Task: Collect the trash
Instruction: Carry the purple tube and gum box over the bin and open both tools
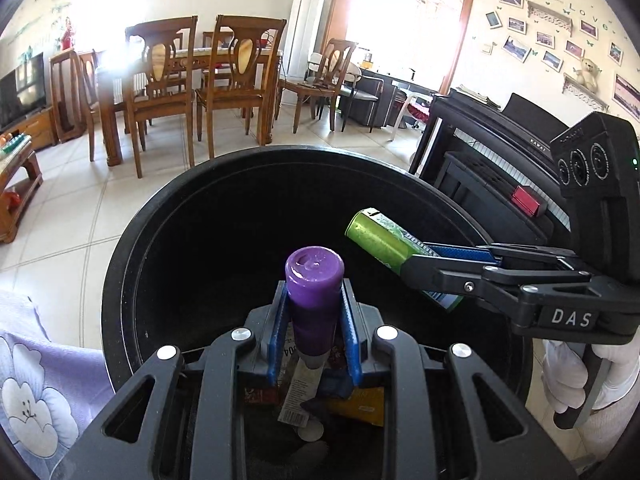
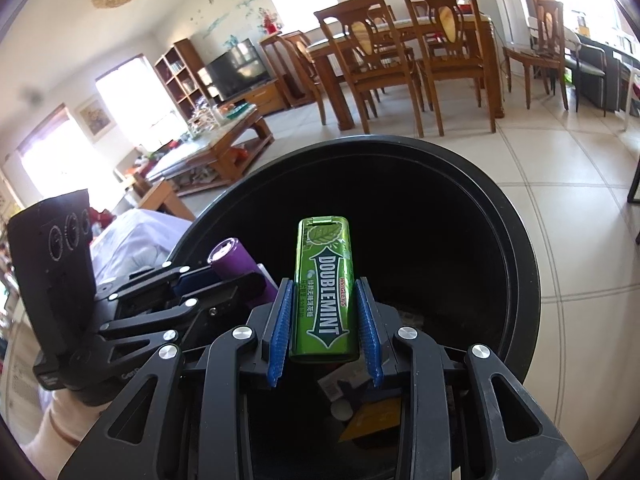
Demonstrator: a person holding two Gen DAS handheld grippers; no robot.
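Over the black trash bin, my left gripper pinched a purple-capped tube while my right gripper clamped a green Doublemint gum pack.

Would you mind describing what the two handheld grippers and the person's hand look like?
Both the left gripper and right gripper are matte black linkage frames with silver rivets and ribbed blue finger pads. The right one bears white "DAS" lettering and three round dials. A white glove covers the hand.
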